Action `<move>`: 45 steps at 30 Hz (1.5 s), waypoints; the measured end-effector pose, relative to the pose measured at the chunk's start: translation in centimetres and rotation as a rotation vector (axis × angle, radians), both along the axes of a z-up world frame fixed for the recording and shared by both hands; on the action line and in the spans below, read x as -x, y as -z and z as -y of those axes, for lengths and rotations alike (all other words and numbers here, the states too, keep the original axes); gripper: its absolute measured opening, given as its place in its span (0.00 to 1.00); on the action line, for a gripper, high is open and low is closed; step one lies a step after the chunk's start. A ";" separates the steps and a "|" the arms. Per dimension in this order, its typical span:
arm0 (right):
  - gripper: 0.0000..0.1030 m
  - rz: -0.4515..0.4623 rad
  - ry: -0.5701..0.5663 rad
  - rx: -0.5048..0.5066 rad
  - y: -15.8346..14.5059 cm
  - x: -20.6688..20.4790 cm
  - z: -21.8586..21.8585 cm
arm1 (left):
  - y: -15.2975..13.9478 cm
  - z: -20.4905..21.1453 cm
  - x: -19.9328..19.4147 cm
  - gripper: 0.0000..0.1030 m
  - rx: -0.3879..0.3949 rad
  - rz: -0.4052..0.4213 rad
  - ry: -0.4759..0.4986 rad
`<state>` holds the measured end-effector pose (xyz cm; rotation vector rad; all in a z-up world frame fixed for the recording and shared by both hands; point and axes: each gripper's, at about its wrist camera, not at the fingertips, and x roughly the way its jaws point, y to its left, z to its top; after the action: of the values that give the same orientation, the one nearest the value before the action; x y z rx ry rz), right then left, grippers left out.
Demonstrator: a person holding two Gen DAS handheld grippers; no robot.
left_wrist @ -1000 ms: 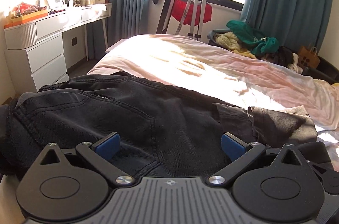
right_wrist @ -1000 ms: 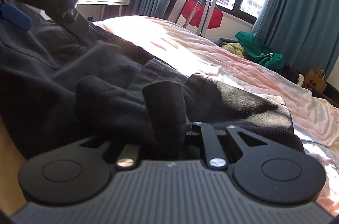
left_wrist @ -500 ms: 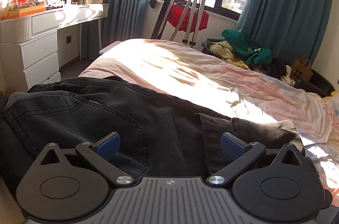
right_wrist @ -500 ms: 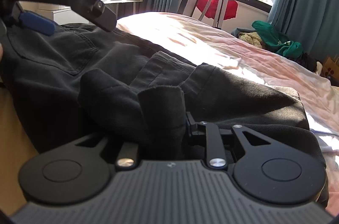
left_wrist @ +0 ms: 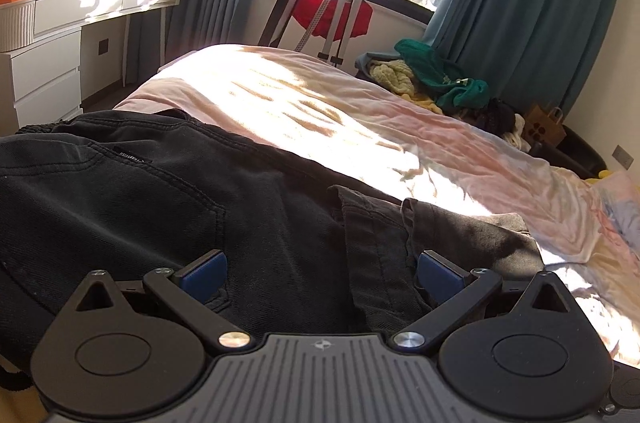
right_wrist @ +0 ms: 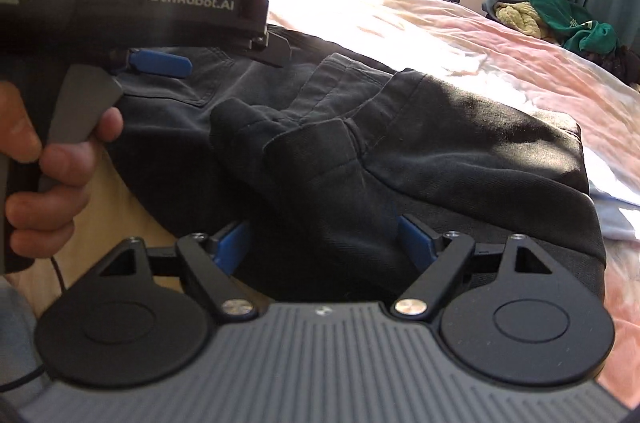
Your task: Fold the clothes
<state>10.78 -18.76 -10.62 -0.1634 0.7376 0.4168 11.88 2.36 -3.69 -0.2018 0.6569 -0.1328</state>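
Black jeans (left_wrist: 168, 199) lie folded on the near edge of the bed (left_wrist: 320, 103), with the leg ends (left_wrist: 452, 235) doubled back on top. My left gripper (left_wrist: 320, 277) is open just above the jeans, holding nothing. In the right wrist view the jeans (right_wrist: 460, 151) fill the middle, with a bunched fold (right_wrist: 304, 151) in front. My right gripper (right_wrist: 324, 241) is open, its blue pads either side of that fold. The left gripper (right_wrist: 160, 63) shows at upper left, held by a hand (right_wrist: 44, 159).
A white dresser (left_wrist: 44, 55) with clutter stands at the left. A drying rack with a red garment (left_wrist: 336, 11) stands by the window. A pile of green and yellow clothes (left_wrist: 436, 79) lies at the bed's far side, with a paper bag (left_wrist: 546, 127) beyond.
My right gripper has opened and let go of the bunched jeans fold it was pinching. The left gripper has shifted right and stays open.
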 end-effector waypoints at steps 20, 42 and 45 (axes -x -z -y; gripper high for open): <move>0.84 -0.074 -0.080 0.126 1.8 -0.5 -1.4 | 3.1 3.8 -1.3 0.96 -0.165 -0.042 0.065; 0.81 0.017 -0.165 0.161 0.2 2.4 -1.6 | 4.1 2.9 -2.4 0.50 0.004 -0.075 0.131; 0.81 0.022 -0.162 0.047 -1.9 3.4 0.3 | 3.9 2.2 -2.4 0.50 0.044 -0.077 0.127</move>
<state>7.41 -19.02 -8.68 -0.2731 0.7150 0.5514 14.29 0.14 -7.55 -0.2085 0.7438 -0.2628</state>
